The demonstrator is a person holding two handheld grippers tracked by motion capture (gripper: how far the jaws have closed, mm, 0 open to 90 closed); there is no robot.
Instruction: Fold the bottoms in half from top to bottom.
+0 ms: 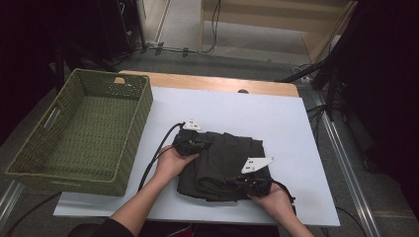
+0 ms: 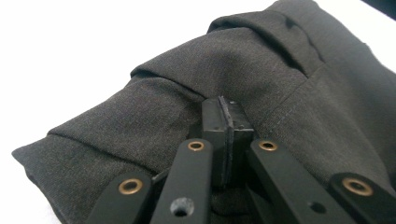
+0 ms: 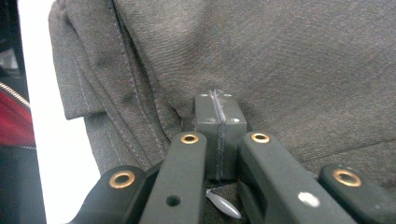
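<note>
Gripping the folded dark grey fabric garment (image 1: 222,165), both tools had jaws pressed together: left gripper (image 1: 193,144) at its left edge, right gripper (image 1: 249,183) at its near edge. Garment lay on white worktop (image 1: 296,138), near front edge. Green woven basket (image 1: 79,133) sat at left edge. No readable labels.

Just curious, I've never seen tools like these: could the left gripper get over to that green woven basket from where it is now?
Probably yes. The left gripper sits on the folded dark grey garment, and only bare white tabletop lies between it and the green woven basket. Its jaws look shut against the cloth.
</note>
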